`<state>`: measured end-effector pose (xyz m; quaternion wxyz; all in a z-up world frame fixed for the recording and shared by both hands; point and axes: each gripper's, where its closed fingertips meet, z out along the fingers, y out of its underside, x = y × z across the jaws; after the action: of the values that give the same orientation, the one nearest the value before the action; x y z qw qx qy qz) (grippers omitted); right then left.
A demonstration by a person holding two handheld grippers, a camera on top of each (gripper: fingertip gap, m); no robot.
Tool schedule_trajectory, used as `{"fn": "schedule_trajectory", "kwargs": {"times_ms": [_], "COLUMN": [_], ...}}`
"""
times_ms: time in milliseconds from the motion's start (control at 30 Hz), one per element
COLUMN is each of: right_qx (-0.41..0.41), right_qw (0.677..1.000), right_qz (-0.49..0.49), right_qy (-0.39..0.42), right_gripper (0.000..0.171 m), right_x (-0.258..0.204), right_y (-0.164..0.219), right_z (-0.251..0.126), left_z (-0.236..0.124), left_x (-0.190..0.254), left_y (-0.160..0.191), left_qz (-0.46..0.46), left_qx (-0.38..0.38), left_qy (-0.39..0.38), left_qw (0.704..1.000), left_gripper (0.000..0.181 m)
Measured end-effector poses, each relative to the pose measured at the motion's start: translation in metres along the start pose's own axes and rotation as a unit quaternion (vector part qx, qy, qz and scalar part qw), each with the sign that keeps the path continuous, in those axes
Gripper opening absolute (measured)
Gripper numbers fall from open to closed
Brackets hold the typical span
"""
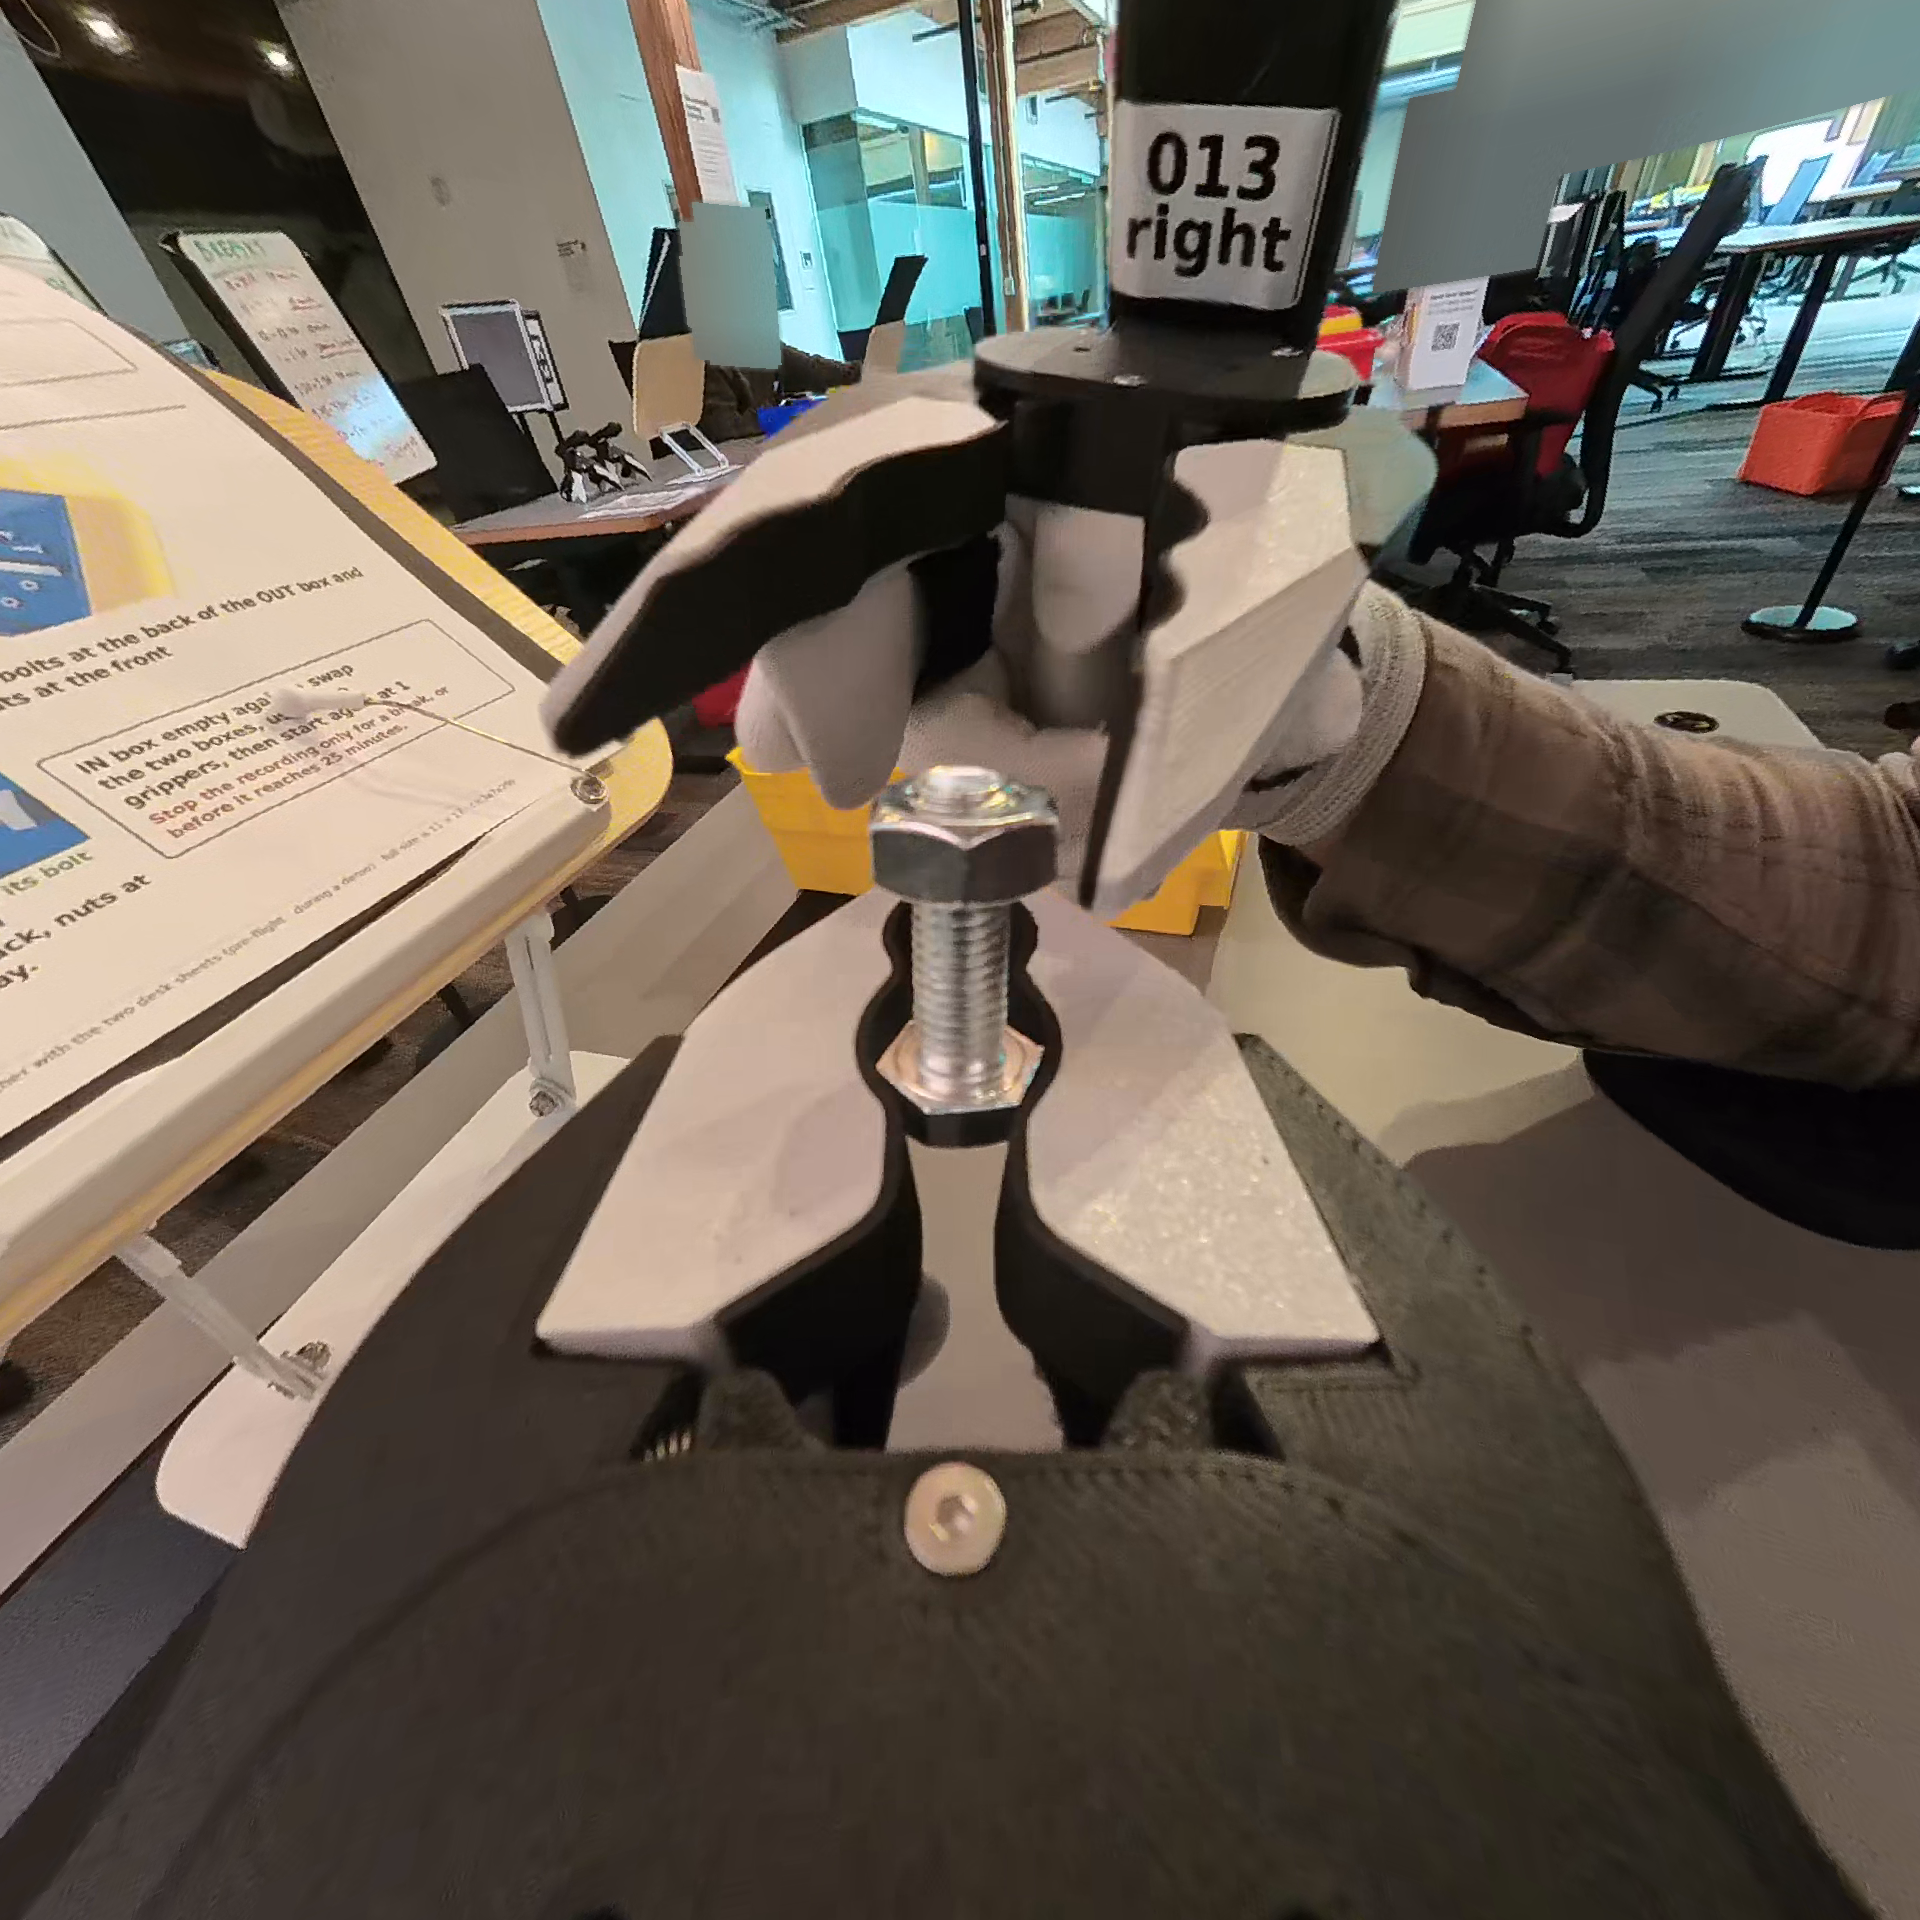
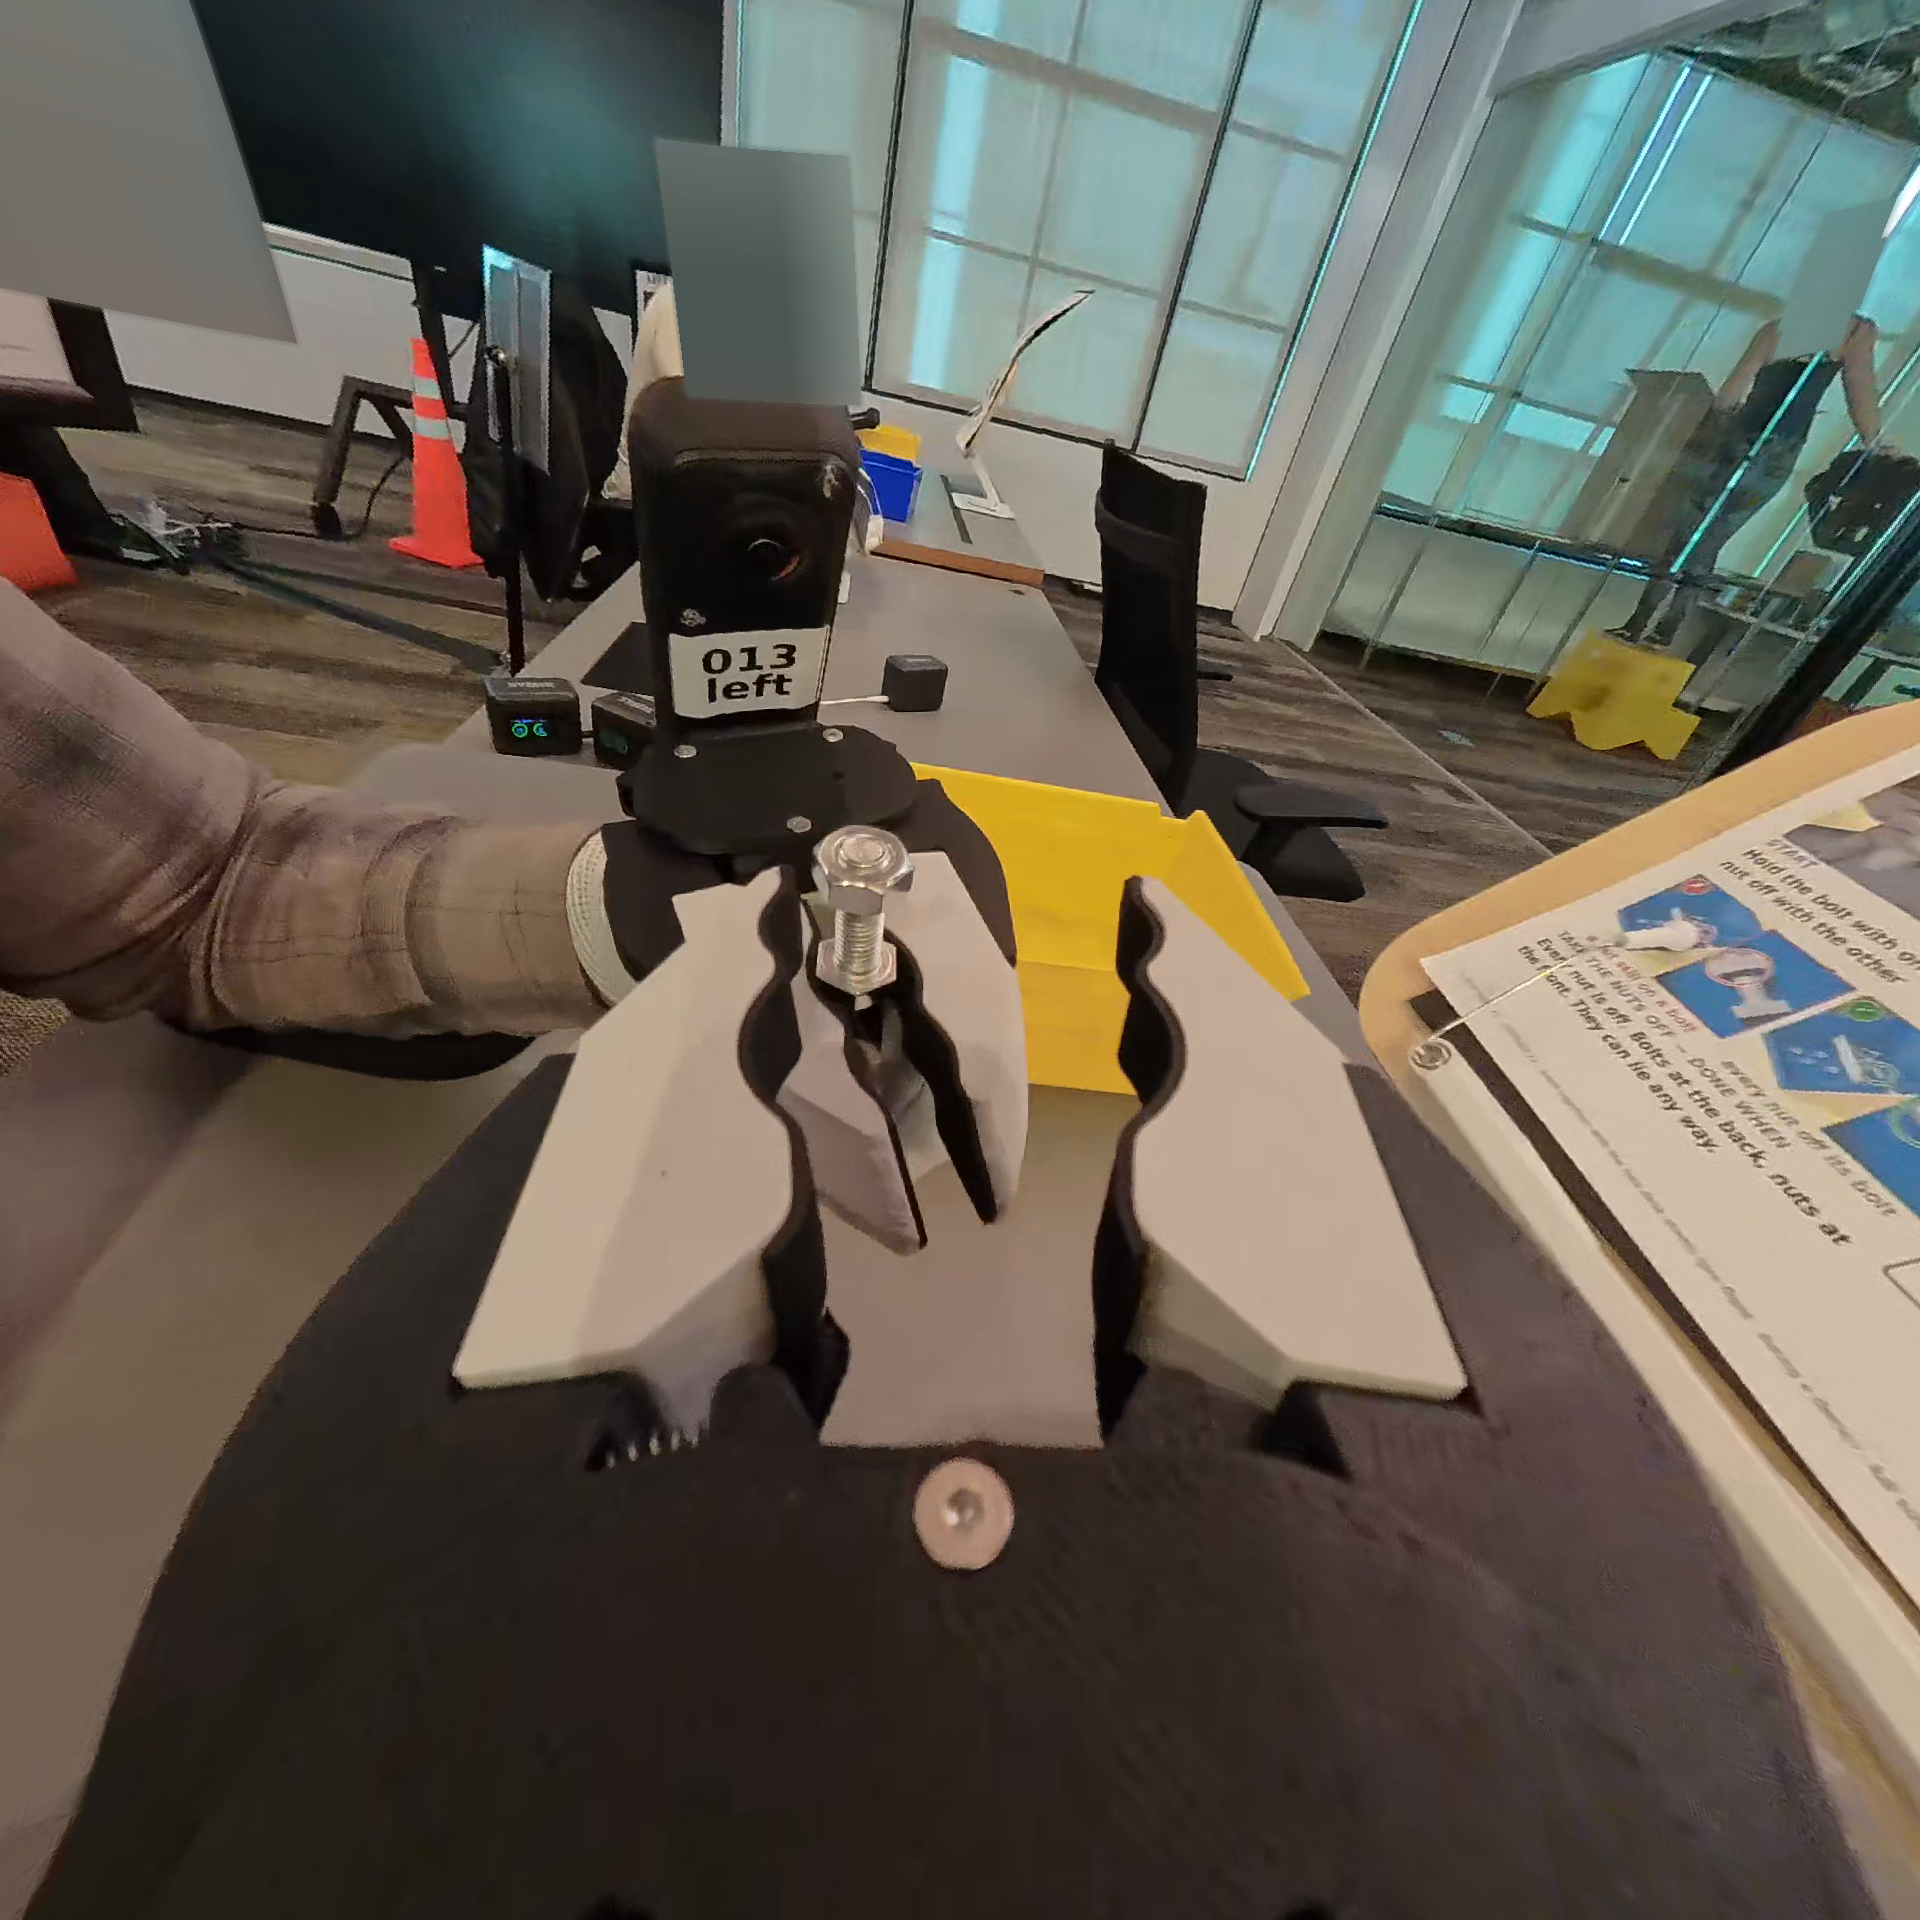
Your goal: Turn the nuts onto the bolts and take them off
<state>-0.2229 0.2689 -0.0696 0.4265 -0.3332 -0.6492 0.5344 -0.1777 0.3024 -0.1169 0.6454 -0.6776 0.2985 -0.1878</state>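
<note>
A silver bolt (image 1: 961, 977) stands upright, and my left gripper (image 1: 961, 935) is shut on its lower hex end, in the notch of the fingers. A hex nut (image 1: 964, 854) sits at the top of the thread. My right gripper (image 1: 831, 810) hangs over it from the far side, open, with one finger on each side of the nut and not touching it. In the right wrist view my right gripper (image 2: 951, 904) is wide open. The bolt (image 2: 854, 935) and nut (image 2: 862, 868) stand between its fingers, nearer the left one, held by the left gripper (image 2: 945, 1226).
A yellow bin (image 1: 821, 831) (image 2: 1070, 883) stands on the grey table (image 2: 987, 644) just behind the bolt. A tilted instruction board is at the left (image 1: 260, 727) and shows at the right in the right wrist view (image 2: 1662, 1039). Gloved hands (image 1: 1299, 727) hold both grippers. The left gripper's tips are roughly 6 cm from the right gripper's.
</note>
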Motion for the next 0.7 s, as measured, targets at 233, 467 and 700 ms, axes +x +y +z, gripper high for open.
{"fn": "schedule_trajectory", "kwargs": {"times_ms": [233,467,700], "right_qx": [0.010,0.010,-0.002], "right_qw": [0.995,1.000,0.993], "right_qz": [0.056,-0.016,0.039], "right_qy": [0.077,0.002,0.107], "right_gripper": [0.051,0.067,0.061], "right_x": [0.049,-0.001,0.057], "right_y": [0.012,-0.007,0.014], "right_z": [-0.035,-0.006,-0.034], "left_z": [-0.004,0.001,-0.004], "left_x": [0.003,0.004,0.005], "left_y": [-0.008,-0.001,-0.007], "left_qz": [0.010,0.010,0.030], "left_qx": [0.011,0.001,0.006], "left_qy": [0.005,0.006,0.002], "left_qw": [1.000,1.000,1.000], "left_gripper": [0.013,0.013,0.013]}}
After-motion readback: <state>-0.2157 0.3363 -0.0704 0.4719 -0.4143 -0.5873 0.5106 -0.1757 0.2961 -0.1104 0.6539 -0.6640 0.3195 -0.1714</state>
